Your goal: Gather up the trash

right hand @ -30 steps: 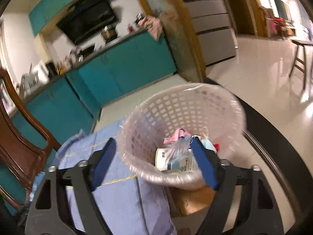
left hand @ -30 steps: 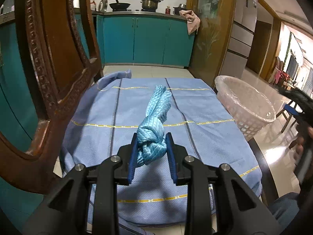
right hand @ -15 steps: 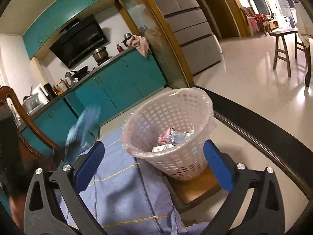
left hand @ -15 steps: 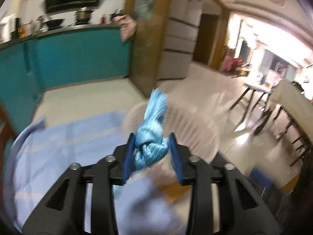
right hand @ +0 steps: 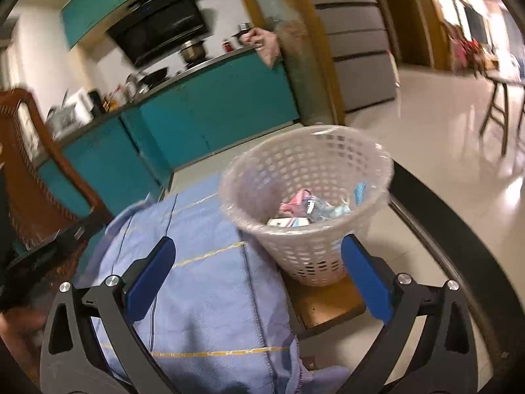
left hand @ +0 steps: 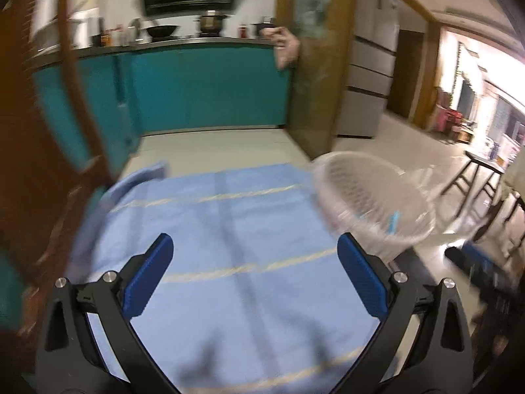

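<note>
The left gripper has just been opening and now gapes wide with nothing between its ribbed blue pads, above a woven blue cloth with yellow stripes. The right gripper is likewise spread wide and empty. Beyond it, the round white lattice basket with clear liner holds crumpled trash, including a light-blue knotted rag against the inner wall.

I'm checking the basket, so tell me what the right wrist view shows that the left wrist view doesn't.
Only the right wrist view looks into the white basket: pink and blue trash lies at the bottom, and a wooden stool under the basket shows. Only the left wrist view shows the open left gripper, its jaws just opened with nothing between them. Both show the basket, the blue cloth, the teal cabinets and a brown chair.
</note>
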